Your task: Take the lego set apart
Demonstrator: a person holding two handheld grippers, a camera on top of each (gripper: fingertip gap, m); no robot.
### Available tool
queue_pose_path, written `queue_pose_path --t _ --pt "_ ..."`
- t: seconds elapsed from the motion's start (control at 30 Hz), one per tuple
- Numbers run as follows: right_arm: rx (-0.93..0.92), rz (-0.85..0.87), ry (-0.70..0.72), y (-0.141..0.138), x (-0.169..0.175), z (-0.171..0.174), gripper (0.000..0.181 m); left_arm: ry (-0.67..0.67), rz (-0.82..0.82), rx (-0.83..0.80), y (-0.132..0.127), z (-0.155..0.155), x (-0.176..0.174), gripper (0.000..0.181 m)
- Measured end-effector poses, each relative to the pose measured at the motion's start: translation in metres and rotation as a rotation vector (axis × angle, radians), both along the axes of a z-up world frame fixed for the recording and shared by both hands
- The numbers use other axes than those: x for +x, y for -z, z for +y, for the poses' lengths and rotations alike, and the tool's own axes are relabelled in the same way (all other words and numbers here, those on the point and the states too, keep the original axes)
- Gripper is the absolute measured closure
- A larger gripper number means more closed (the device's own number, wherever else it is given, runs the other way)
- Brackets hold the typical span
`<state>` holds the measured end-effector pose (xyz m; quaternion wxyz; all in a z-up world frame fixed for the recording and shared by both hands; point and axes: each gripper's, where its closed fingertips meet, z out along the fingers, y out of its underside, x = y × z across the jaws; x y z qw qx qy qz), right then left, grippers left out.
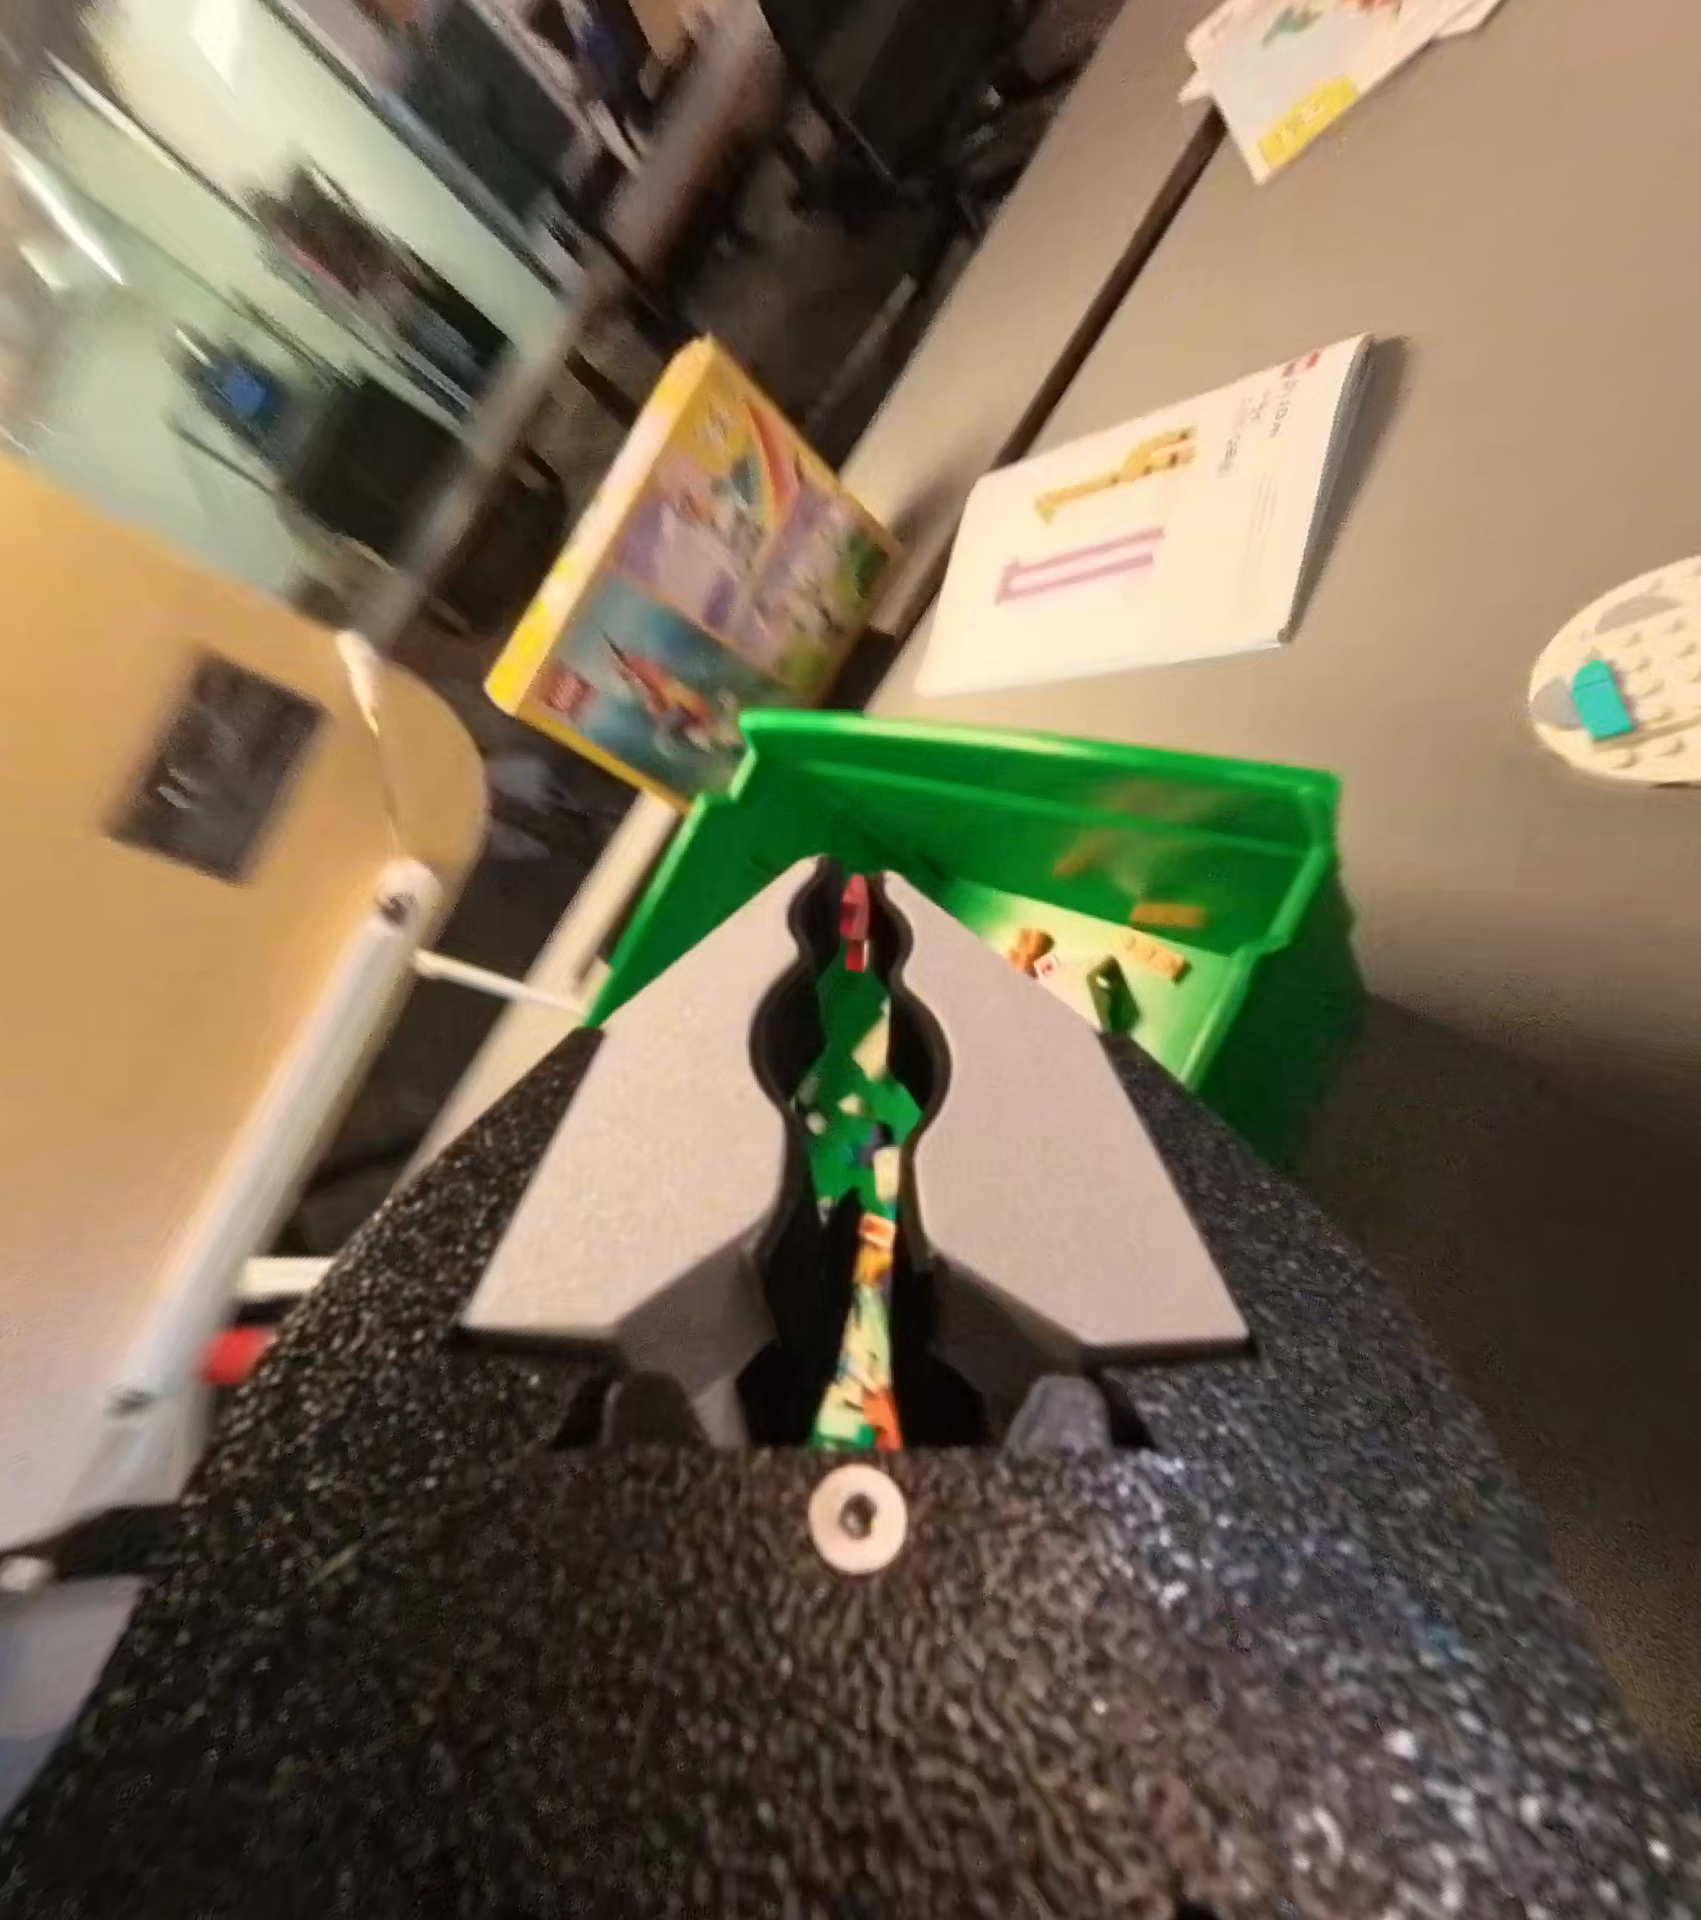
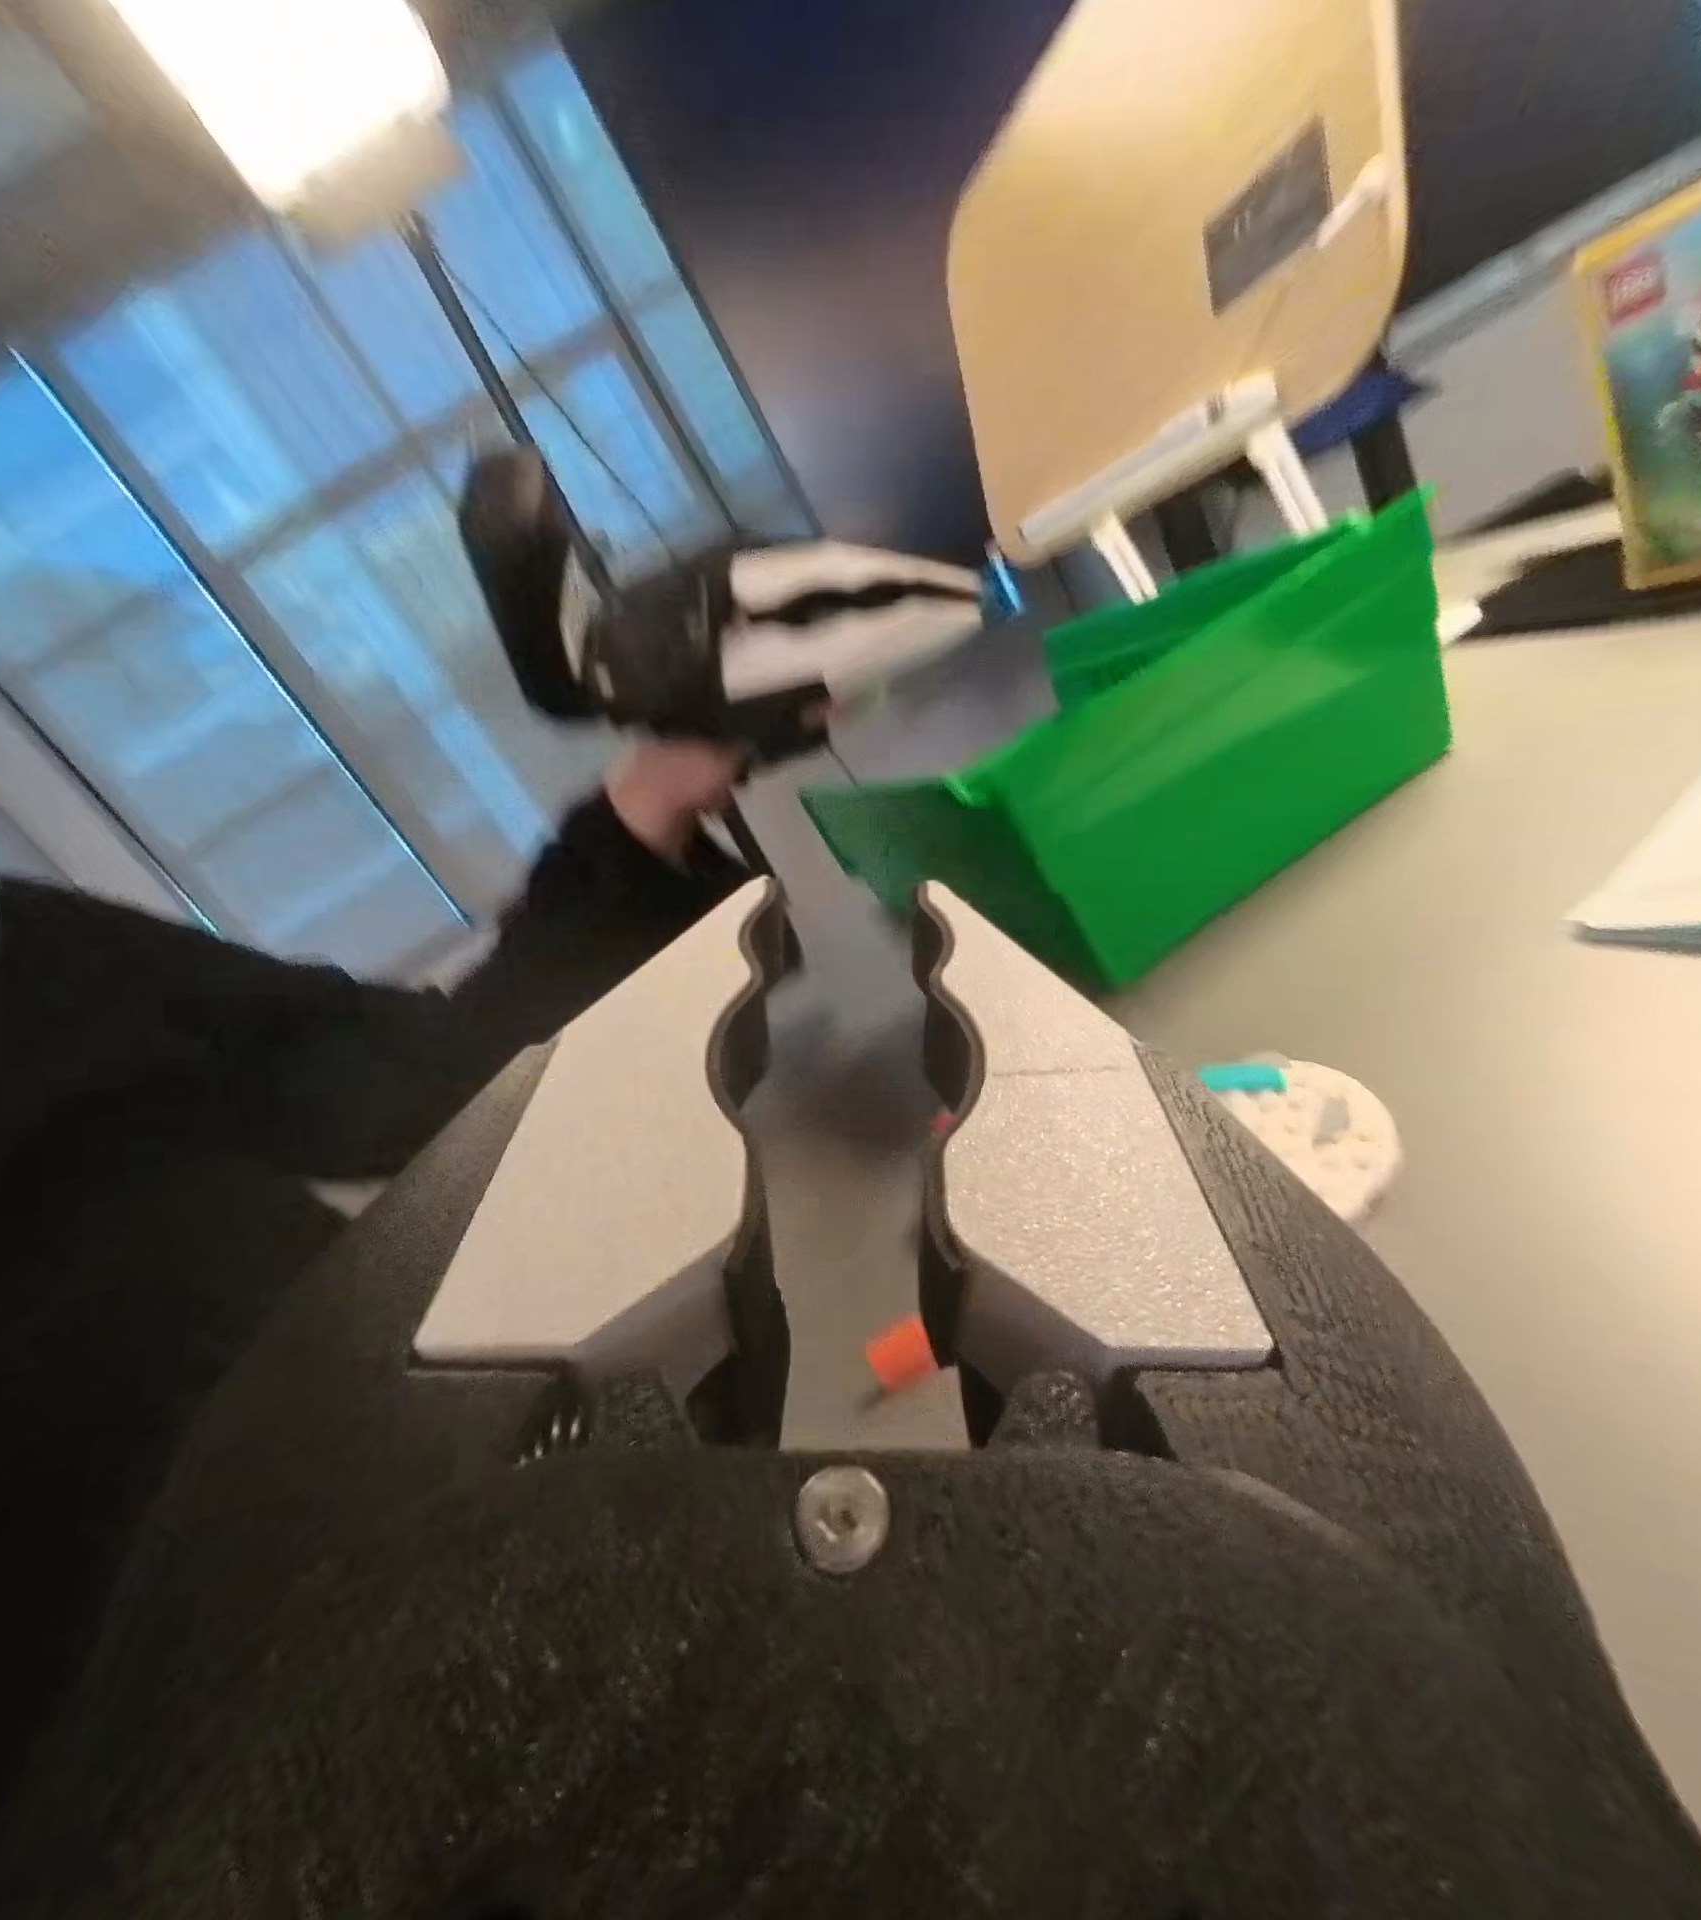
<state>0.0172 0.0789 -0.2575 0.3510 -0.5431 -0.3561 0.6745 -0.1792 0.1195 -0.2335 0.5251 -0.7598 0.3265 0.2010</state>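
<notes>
A small red piece (image 1: pixel 856 920) is pinched at the left claw (image 1: pixel 858 904) tips above the green bin (image 1: pixel 1272 997); released early, it could bounce out. The right claw (image 2: pixel 846 925) is held slightly apart, empty.

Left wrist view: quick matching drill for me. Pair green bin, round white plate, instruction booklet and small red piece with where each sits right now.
Things:
1. green bin
2. round white plate
3. instruction booklet
4. small red piece

Places:
A. pinched at the tips of the left gripper
B. lying flat on the table, beyond the bin
C. at the right edge, carrying a teal piece
D. just ahead of the fingers, loose pieces inside

Pairs: 1-D, 2-C, 3-B, 4-A
</notes>
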Motion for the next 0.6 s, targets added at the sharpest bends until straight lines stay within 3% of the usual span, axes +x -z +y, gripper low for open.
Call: queue_pose_path --t 0.1,0.17,0.27,0.37,0.5,0.6 --pt "0.312 -0.310 -0.084 0.040 0.000 -0.020 0.156 -0.161 -0.027 -0.129 0.013 0.002 -0.051 0.176" --pt "0.481 -0.451 -0.136 0.063 0.003 -0.031 0.156 -0.249 -0.054 -0.202 0.023 0.000 -0.073 0.156" --pt "0.541 -0.479 -0.172 0.071 0.001 -0.041 0.156 -0.319 -0.100 -0.292 0.036 -0.005 -0.088 0.121" --pt "0.547 -0.441 -0.122 0.065 -0.001 -0.033 0.157 -0.368 -0.052 -0.268 0.034 -0.010 -0.090 0.101" --pt "0.569 -0.338 0.113 0.039 0.002 0.003 0.157 -0.352 0.007 -0.096 0.006 -0.017 -0.061 0.093" --pt "0.580 -0.231 0.378 0.013 0.017 0.042 0.158 -0.033 -0.042 -0.007 0.000 -0.025 0.029 0.105"
